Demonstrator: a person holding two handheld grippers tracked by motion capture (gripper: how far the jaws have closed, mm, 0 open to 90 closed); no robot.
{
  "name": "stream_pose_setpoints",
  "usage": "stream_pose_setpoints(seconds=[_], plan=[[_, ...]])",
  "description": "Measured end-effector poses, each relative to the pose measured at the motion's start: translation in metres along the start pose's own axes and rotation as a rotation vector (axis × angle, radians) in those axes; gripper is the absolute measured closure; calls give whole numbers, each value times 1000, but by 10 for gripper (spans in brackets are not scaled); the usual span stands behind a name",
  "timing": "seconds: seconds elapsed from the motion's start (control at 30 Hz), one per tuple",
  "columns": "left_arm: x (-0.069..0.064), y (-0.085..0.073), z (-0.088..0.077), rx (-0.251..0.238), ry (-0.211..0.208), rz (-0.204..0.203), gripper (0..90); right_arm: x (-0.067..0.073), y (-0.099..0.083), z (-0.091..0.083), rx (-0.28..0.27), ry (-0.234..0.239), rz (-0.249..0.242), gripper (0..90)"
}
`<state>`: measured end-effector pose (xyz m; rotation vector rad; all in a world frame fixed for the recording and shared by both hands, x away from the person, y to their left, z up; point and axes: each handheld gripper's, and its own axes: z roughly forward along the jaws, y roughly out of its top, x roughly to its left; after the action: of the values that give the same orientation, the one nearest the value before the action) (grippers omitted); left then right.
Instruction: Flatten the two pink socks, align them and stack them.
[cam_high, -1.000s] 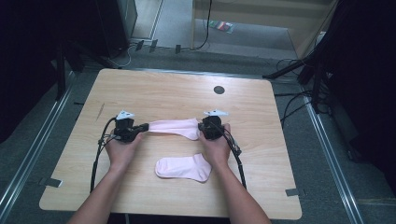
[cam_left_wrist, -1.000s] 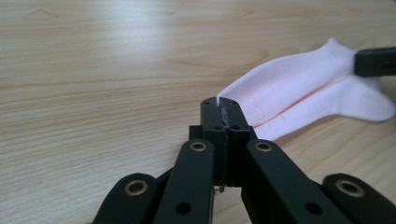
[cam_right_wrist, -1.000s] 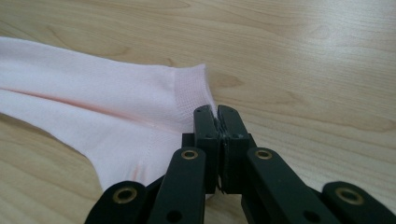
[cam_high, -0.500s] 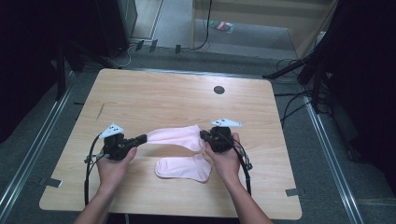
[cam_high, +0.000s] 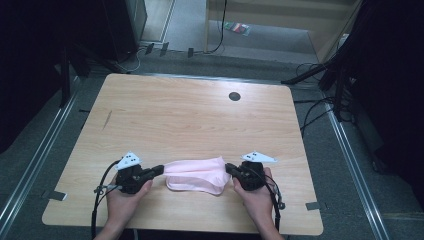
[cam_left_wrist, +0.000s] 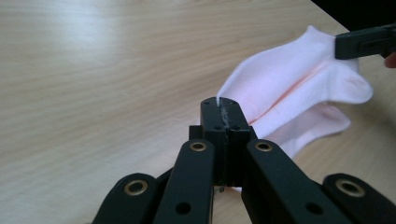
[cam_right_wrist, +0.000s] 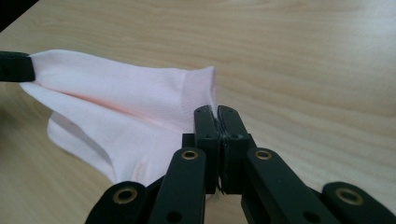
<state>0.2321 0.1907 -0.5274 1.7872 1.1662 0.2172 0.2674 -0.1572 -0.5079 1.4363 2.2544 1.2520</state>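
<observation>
A pale pink sock (cam_high: 192, 170) hangs stretched between my two grippers near the table's front edge. My left gripper (cam_high: 161, 169) is shut on one end of it (cam_left_wrist: 218, 100); the sock (cam_left_wrist: 289, 84) runs away to the right gripper's jaw. My right gripper (cam_high: 230, 169) is shut on the cuff end (cam_right_wrist: 216, 111), and the sock (cam_right_wrist: 121, 91) leads off to the left gripper's jaw. A second pink sock (cam_high: 200, 186) lies flat on the wood right under the held one, peeking out below it (cam_left_wrist: 327, 125) (cam_right_wrist: 79, 137).
The light wooden table (cam_high: 200, 115) has a small black round hole (cam_high: 234, 96) near its far edge. Metal rails and cables run along the floor on both sides. Grey tape tabs (cam_high: 55, 195) mark the table's front corners.
Both hands have come back toward the table's front edge with the stretched sock. It now hangs over the second sock, which lay in front of it before.
</observation>
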Motion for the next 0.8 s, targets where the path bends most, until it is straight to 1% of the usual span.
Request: stream_pose_setpoints(seconds=[0.03, 0.07, 0.1, 0.13, 0.17, 0.2, 0.23, 0.27, 0.33, 0.37, 0.4, 0.43, 0.5, 0.53, 0.63, 0.73, 0.8], plan=[[-4, -2, 1, 10, -5, 4, 900, 0, -3, 0, 7, 6, 0, 887], [-10, -9, 2, 18, -9, 7, 900, -2, -8, -1, 8, 17, 5, 886], [-10, -9, 2, 18, -9, 7, 900, -2, -8, -1, 8, 17, 5, 886], [-11, -12, 2, 28, -8, 21, 900, -2, -10, -1, 9, 31, 11, 886], [-9, -15, 0, 33, -19, -4, 900, -1, -12, 0, 3, 39, 9, 884], [-9, -15, 0, 33, -19, -4, 900, -1, -12, 0, 3, 39, 9, 884], [-7, -16, -1, 28, -19, -20, 900, 3, -13, 2, 5, 47, 1, 884], [-7, -16, -1, 28, -19, -20, 900, 3, -13, 2, 5, 47, 1, 884], [-6, -17, -1, 40, -15, -10, 900, 7, -14, 5, 12, 52, -18, 883], [-6, -18, 0, 41, -22, -18, 900, 9, -14, 6, 22, 57, -12, 883], [-4, -19, 1, 43, -31, -24, 900, 10, -14, 8, 24, 60, -16, 883], [-4, -20, 1, 42, -27, -26, 900, 12, -14, 10, 24, 51, -25, 882], [-3, -21, 5, 50, -29, -30, 900, 12, -14, 11, 24, 45, -25, 881], [-4, -22, 6, 53, -24, -22, 900, 11, -14, 12, 27, 42, -26, 881], [-7, -20, 8, 50, -31, -10, 900, 8, -14, 13, 24, 50, -10, 881], [-12, -18, 6, 27, -39, -1, 900, 6, -12, 8, 23, 81, 30, 880], [-14, -17, 4, 22, -38, 6, 900, 6, -12, 5, 21, 80, 29, 881]])
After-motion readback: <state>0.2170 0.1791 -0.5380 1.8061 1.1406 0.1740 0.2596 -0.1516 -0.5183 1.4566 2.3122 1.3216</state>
